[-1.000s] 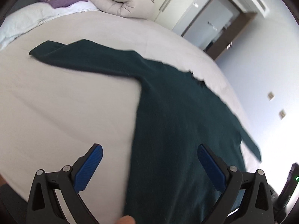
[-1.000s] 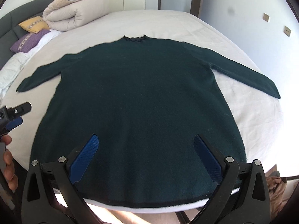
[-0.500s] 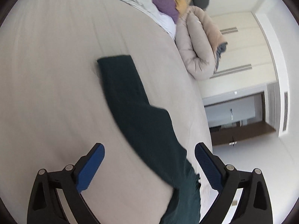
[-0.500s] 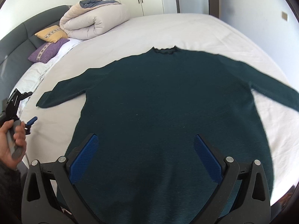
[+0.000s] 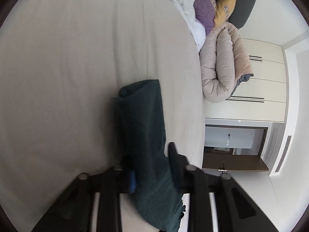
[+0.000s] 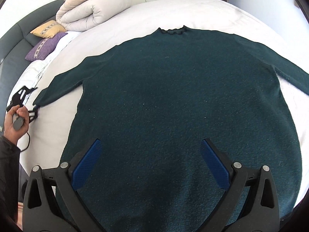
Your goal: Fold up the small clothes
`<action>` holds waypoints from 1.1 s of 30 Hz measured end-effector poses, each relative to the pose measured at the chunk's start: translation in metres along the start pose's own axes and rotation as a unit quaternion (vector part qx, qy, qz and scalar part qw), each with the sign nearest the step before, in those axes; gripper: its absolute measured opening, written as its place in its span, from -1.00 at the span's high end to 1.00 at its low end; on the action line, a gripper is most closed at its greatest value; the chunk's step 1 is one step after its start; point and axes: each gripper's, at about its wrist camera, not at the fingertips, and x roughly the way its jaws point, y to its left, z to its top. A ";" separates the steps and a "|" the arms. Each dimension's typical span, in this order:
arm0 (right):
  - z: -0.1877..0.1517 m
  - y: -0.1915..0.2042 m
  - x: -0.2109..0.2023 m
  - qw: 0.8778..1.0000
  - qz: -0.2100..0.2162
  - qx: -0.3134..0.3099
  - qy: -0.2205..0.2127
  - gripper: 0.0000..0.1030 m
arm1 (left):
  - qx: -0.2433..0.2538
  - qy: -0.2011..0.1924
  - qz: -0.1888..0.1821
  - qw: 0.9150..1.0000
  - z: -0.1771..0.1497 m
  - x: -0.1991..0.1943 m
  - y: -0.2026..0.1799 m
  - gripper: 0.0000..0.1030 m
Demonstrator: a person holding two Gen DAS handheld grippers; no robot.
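while the dark green knitted sweater (image 6: 183, 100) lies flat across the white bed (image 6: 202, 11), its sleeve cuff (image 5: 141, 112) sits pinched between the nearly closed fingers of the left gripper (image 5: 149, 166), lower centre of the left view. right gripper (image 6: 150, 162) spread wide over the hem, touching nothing. rolled beige duvet (image 6: 90, 9), purple cushion (image 6: 43, 47), yellow cushion (image 6: 47, 29) upper left. right sleeve cut off at the frame edge; left fingers blurred.
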 end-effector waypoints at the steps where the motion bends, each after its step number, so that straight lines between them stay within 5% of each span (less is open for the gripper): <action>1: 0.000 0.000 0.001 1.000 0.000 0.000 0.000 -1.00 | 0.001 -0.001 0.005 1.000 0.001 0.001 0.002 0.87; 4: -0.001 -0.003 0.000 1.000 0.001 0.004 -0.008 -1.00 | 0.048 -0.019 0.016 0.999 -0.010 -0.007 -0.016 0.86; 7: 0.001 -0.014 0.000 1.000 0.007 0.020 -0.014 -0.96 | 0.147 -0.029 0.038 0.988 -0.040 -0.009 -0.061 0.87; 9: 0.003 -0.026 -0.002 0.999 0.014 0.034 -0.017 -0.95 | 0.225 -0.025 0.042 0.973 -0.071 -0.001 -0.102 0.87; 11: 0.006 -0.039 -0.002 0.998 0.020 0.051 -0.022 -0.95 | 0.323 -0.014 0.047 0.945 -0.120 0.016 -0.148 0.87; 13: 0.010 -0.052 -0.003 0.997 0.025 0.067 -0.026 -0.95 | 0.439 0.003 0.060 0.896 -0.188 0.042 -0.189 0.87; 18: 0.029 -0.105 -0.005 0.991 0.037 0.123 -0.046 -0.95 | 0.663 0.048 0.109 0.739 -0.371 0.114 -0.196 0.86; 19: 0.033 -0.116 -0.005 0.989 0.038 0.135 -0.049 -0.95 | 0.687 0.059 0.121 0.714 -0.399 0.127 -0.183 0.86; 21: 0.041 -0.138 0.002 0.986 0.039 0.157 -0.047 -0.95 | 0.706 0.092 0.141 0.688 -0.429 0.151 -0.159 0.81; 25: 0.055 -0.163 0.021 0.981 0.059 0.181 -0.030 -0.95 | 0.701 0.142 0.150 0.682 -0.441 0.168 -0.134 0.51; 27: 0.065 -0.167 0.037 0.979 0.081 0.185 -0.017 -0.95 | 0.688 0.159 0.137 0.695 -0.434 0.155 -0.134 -0.37; 28: 0.071 -0.169 0.045 0.977 0.095 0.188 -0.010 -0.95 | 0.682 0.156 0.134 0.702 -0.429 0.146 -0.133 -0.52; 33: 0.111 -0.138 0.097 0.958 0.191 0.211 0.031 -0.86 | 0.652 0.135 0.091 0.740 -0.398 0.093 -0.135 -0.60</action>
